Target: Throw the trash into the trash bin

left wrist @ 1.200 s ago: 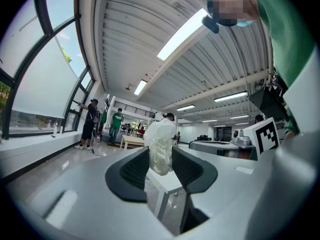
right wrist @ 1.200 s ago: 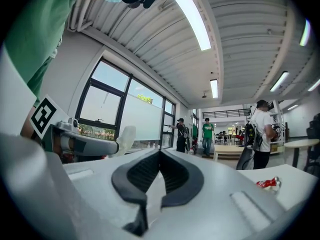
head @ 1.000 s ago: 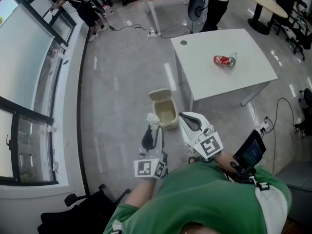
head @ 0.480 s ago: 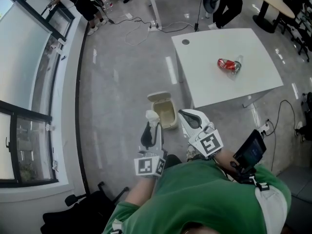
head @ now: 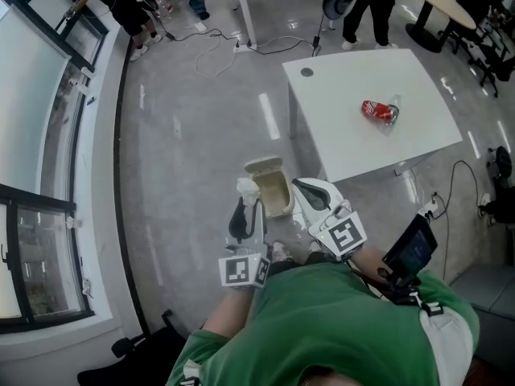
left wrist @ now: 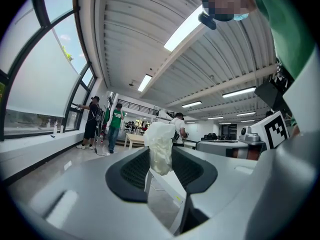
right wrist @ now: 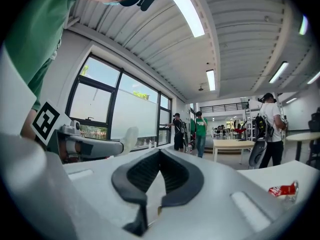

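Bystanders [head: 364, 6] cropped by top edge

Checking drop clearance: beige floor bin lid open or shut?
Open: the small beige plastic trash bin shows its hollow inside, lid flipped back behind it.

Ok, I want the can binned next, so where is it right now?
In the head view the crushed red can lies on the white table at the upper right, beyond the open trash bin on the floor.
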A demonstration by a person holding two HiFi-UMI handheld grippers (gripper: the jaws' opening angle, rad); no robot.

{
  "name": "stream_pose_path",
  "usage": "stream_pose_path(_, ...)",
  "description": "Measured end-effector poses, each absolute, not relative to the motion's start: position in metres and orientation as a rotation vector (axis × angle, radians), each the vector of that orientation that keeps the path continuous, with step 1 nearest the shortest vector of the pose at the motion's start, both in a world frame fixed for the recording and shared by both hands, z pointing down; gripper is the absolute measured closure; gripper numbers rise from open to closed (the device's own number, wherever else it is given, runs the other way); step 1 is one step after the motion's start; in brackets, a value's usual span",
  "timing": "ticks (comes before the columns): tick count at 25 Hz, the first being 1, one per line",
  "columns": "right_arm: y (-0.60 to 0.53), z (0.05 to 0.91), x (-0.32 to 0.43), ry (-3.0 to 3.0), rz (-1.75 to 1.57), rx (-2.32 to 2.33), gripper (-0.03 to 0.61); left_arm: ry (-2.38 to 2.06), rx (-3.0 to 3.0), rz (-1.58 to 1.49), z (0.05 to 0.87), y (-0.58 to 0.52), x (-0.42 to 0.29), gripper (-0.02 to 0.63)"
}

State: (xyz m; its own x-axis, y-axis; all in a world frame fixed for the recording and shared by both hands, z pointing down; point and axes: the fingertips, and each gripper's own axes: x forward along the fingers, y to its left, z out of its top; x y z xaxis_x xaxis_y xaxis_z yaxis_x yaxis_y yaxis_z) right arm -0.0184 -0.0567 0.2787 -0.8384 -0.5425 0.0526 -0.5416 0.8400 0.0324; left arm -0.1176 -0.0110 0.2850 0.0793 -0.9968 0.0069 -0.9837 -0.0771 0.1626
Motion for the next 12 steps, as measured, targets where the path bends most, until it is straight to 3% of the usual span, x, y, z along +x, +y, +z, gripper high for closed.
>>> stream_pose_path(12, -0.072, 0.295, -0.062, -2.860, -0.048, 0.926, 0.575, -1.955, 2.226, -0.177, 0.307, -0.029, -0.168, 0.466)
